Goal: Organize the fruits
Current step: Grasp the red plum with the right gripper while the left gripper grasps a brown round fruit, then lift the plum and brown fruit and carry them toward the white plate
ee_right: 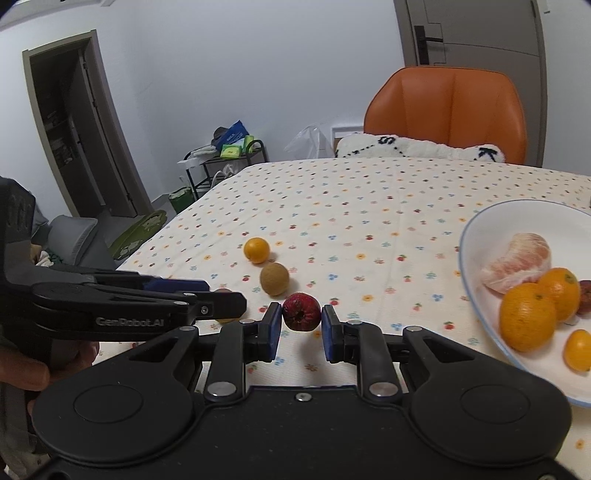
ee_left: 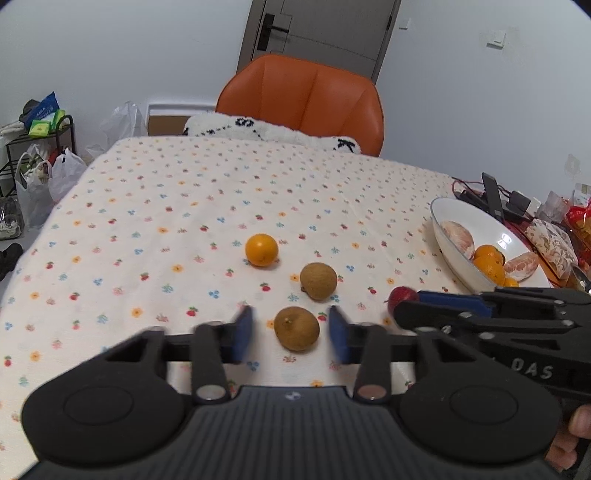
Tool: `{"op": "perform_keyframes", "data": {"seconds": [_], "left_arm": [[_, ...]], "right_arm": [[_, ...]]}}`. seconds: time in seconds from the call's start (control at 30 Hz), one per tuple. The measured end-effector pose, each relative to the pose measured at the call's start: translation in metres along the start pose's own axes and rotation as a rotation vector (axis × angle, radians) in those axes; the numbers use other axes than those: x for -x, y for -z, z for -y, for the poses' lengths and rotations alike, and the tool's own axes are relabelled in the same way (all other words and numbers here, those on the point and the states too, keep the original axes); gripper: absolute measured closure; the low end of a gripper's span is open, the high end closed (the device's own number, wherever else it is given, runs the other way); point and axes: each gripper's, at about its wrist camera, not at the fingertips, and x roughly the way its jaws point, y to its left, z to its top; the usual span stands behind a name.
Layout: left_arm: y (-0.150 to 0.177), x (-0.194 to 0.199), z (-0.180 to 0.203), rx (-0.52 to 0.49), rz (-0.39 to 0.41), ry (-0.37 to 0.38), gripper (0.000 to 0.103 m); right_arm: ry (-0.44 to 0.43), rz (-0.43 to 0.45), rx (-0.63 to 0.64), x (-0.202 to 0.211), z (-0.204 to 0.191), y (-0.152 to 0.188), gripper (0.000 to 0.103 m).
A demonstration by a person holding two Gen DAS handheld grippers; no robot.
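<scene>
Left wrist view: a brown round fruit (ee_left: 296, 328) lay on the flowered tablecloth (ee_left: 184, 206) at lower centre of the frame, between the blue pads of the left gripper (ee_left: 291, 332). Its jaws stood wide, a gap showing on each side of the fruit; nothing was held. A second brown fruit (ee_left: 318, 280) sat just above and to the right; a small orange (ee_left: 261, 249) sat above and to the left, apart from both.

Right wrist view: a dark red fruit (ee_right: 301, 312) sat at centre frame between the pads of the right gripper (ee_right: 300, 328). The jaws were partly open, close on either side; whether the pads touched the fruit could not be told.

At right edge, a white bowl (ee_right: 476, 229) held peeled citrus segments (ee_right: 517, 262), oranges (ee_right: 528, 315) and a partly hidden reddish fruit.

Upper frame: an orange chair (ee_right: 447, 110) behind the table, a white fleecy cushion (ee_right: 417, 146) on its seat, and a grey door (ee_right: 476, 33).
</scene>
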Motion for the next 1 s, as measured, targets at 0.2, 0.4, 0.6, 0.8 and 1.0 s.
{"op": "perform_keyframes", "data": {"seconds": [0.2,0.4,0.6,0.8,1.0], "left_arm": [[-0.005,0.008,0.011,-0.018,0.025,-0.008,0.078],[-0.01,0.013,0.025,-0.035,0.046,-0.001,0.078],[-0.014,0.015,0.04,-0.051,0.062,0.015,0.078],[-0.019,0.015,0.06,-0.077,0.079,0.046,0.078],[-0.025,0.012,0.082,-0.101,0.091,0.076,0.078]], "right_arm": [[0.015,0.02,-0.014,0.012,0.007,0.001,0.081],[0.024,0.051,-0.027,0.024,0.016,0.0,0.081],[0.047,0.083,-0.039,0.04,0.027,0.0,0.081],[0.08,0.112,-0.056,0.055,0.04,0.0,0.081],[0.116,0.136,-0.074,0.07,0.054,0.005,0.081]]}}
